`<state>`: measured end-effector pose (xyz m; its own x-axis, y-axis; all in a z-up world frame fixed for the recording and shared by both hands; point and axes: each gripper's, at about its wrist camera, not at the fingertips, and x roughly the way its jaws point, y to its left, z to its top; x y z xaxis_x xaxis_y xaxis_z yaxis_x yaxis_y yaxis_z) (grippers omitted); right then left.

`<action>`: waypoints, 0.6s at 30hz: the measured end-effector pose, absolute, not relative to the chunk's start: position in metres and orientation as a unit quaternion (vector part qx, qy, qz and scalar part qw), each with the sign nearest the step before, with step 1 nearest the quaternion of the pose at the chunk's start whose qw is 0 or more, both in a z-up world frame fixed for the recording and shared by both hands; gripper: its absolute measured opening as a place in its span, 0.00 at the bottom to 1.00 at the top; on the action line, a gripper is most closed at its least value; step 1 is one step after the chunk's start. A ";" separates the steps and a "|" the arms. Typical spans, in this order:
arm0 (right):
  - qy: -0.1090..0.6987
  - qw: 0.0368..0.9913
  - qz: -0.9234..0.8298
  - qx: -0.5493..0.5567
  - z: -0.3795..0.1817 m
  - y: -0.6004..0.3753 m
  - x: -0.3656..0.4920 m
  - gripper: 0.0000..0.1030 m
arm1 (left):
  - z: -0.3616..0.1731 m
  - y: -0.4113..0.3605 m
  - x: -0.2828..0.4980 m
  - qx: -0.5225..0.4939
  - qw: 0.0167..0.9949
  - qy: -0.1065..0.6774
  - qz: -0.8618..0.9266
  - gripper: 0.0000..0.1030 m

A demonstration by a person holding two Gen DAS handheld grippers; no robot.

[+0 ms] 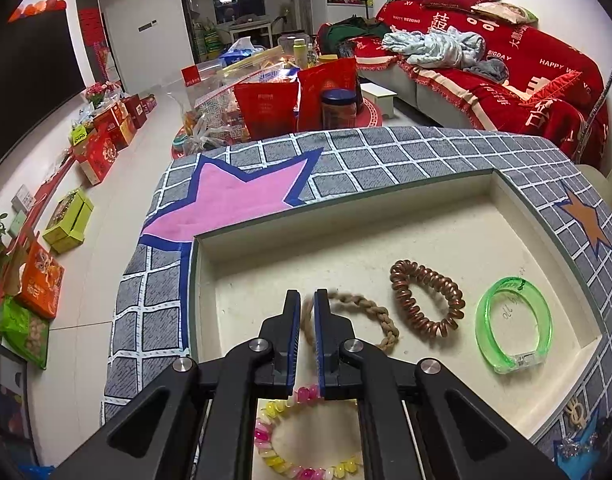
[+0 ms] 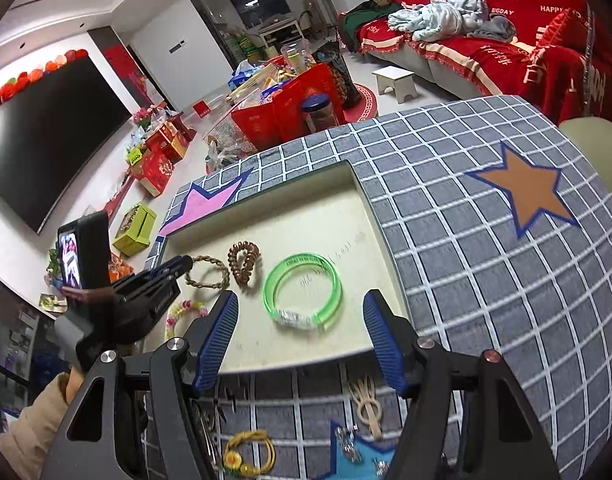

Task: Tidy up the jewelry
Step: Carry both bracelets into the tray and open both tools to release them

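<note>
My left gripper (image 1: pixel 307 308) is clamped on the braided bracelet (image 1: pixel 362 312) in the tray (image 1: pixel 386 200); lifting carelessly could drag it into the copper coil (image 1: pixel 426 300) at three o'clock. My right gripper (image 2: pixel 300 320) stands apart, empty, over the green bangle (image 2: pixel 304 290).

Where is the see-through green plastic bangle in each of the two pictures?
Left wrist view: the see-through green plastic bangle lies at lower right, in the cream tray's right end.
Right wrist view: it lies near the middle, beyond the open right gripper.
Shared landmark: the copper-brown spiral hair tie just left of it.
</note>
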<state>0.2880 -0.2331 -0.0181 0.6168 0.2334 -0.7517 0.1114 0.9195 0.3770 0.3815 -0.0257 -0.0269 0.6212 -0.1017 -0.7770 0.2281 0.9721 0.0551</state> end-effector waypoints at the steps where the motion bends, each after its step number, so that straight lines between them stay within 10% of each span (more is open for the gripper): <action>1: 0.437 0.876 0.035 0.199 -0.019 -0.235 0.285 0.68 | -0.026 -0.025 0.381 0.073 0.898 0.424 -0.091 0.23; 12: 0.444 0.871 0.029 0.209 -0.030 -0.242 0.263 0.68 | -0.022 -0.020 0.378 0.063 0.901 0.420 -0.088 0.25; 14: 0.444 0.870 0.028 0.210 -0.030 -0.244 0.261 0.69 | -0.022 -0.019 0.377 0.058 0.901 0.421 -0.085 0.98; 18: 0.442 0.871 0.025 0.213 -0.030 -0.247 0.257 0.70 | -0.022 -0.021 0.375 0.074 0.917 0.387 -0.066 1.00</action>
